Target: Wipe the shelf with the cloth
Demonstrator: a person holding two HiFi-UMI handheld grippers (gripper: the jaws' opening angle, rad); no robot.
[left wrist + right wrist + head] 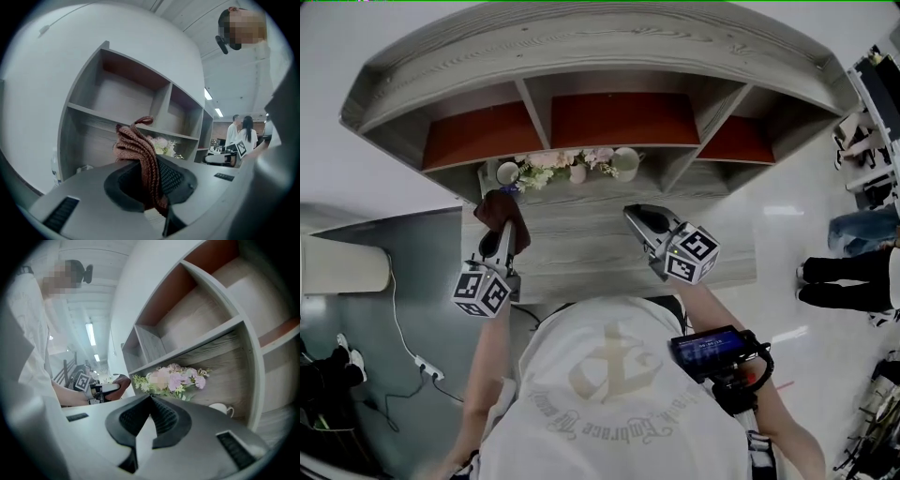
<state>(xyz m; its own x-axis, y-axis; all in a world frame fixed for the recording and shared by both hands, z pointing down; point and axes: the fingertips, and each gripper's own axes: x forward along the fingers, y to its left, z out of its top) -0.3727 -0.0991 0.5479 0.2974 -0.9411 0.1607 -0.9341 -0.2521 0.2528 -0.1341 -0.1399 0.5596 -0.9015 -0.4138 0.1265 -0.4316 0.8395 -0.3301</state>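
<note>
On my left gripper [146, 174] the fingers [174, 179] clamp the brown cloth [136, 145]; on the right gripper [150, 398] the 2 fingers meet, empty. Both hang before the shelf [600, 47], seemingly touching nothing.

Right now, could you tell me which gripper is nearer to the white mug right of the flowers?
Right. The right gripper hovers just in front of the white mug; the left gripper, holding the cloth, is off to the mug's left, past the flowers.

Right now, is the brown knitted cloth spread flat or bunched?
Bunched up: the brown knitted cloth is crumpled in folds, clamped by the left tool.
</note>
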